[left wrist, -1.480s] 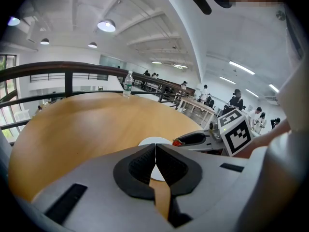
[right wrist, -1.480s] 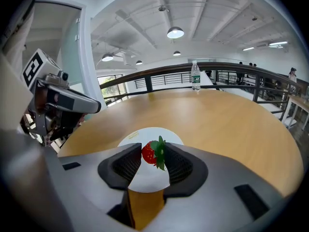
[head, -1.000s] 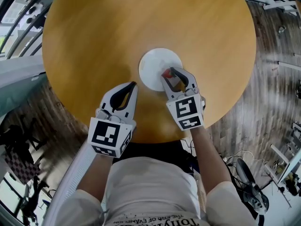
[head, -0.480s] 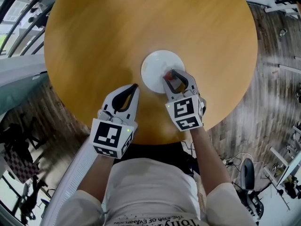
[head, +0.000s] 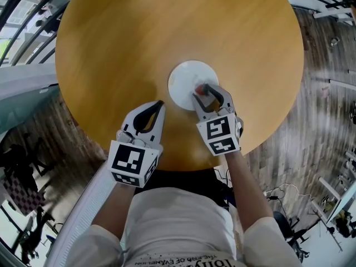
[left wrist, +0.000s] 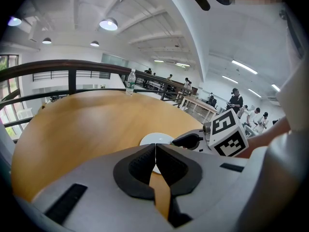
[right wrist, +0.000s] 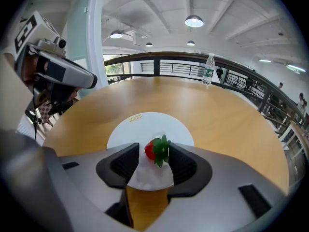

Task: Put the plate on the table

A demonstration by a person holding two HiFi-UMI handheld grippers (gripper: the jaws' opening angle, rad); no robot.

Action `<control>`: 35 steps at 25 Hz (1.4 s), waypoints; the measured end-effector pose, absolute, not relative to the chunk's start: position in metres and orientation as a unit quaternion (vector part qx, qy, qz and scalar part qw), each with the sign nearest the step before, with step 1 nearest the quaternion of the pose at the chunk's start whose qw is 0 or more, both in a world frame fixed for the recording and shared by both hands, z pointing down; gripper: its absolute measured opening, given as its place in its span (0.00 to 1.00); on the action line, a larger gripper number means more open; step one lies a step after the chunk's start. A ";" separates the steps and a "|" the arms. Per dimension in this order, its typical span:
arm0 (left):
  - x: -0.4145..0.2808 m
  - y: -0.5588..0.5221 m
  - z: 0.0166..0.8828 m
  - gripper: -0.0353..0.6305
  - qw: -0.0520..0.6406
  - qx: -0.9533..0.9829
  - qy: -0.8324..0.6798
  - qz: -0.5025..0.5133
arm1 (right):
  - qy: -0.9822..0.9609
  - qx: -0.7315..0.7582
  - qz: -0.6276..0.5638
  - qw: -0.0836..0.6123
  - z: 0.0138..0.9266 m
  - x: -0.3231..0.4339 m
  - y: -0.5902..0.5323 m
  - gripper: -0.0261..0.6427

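A white plate (head: 186, 78) lies flat on the round wooden table (head: 139, 38), near the middle. My right gripper (head: 201, 90) reaches over the plate's near edge. Its jaws are opening, and a red strawberry (right wrist: 153, 150) with green leaves sits between them on the plate (right wrist: 145, 124), with a thin gap at its left side. My left gripper (head: 160, 102) hovers over bare wood to the left of the plate, jaws shut together with nothing in them. In the left gripper view the plate (left wrist: 155, 139) shows just beyond the closed tips (left wrist: 155, 146).
A plastic water bottle (right wrist: 208, 70) stands at the table's far edge by a dark railing (right wrist: 159, 62). The table's near rim (head: 183, 166) runs just under both grippers. Several people sit at tables (left wrist: 203, 105) in the background.
The right gripper's jaws have spread a little around the strawberry. Both grippers and the plate stay nearly where they were.
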State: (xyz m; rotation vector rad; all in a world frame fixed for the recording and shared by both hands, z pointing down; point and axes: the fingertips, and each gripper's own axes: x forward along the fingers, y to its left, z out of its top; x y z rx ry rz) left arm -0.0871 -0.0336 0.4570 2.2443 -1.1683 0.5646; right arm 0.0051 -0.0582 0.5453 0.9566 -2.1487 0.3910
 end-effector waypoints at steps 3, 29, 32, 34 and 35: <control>-0.087 -0.029 0.454 0.09 0.269 0.833 -0.435 0.211 | -0.836 0.377 0.155 0.366 0.541 0.009 -0.056 0.33; -0.040 0.071 0.319 0.09 0.198 0.873 -0.409 0.180 | -0.850 0.460 0.142 0.213 0.333 0.092 0.056 0.10; -0.029 0.079 0.313 0.09 0.195 0.877 -0.403 0.176 | -0.854 0.459 0.143 0.200 0.321 0.097 0.066 0.09; -0.023 0.084 0.311 0.09 0.193 0.878 -0.401 0.178 | -0.859 0.453 0.143 0.190 0.312 0.098 0.072 0.08; -0.021 0.087 0.310 0.09 0.193 0.878 -0.400 0.180 | -0.861 0.451 0.144 0.185 0.308 0.098 0.074 0.08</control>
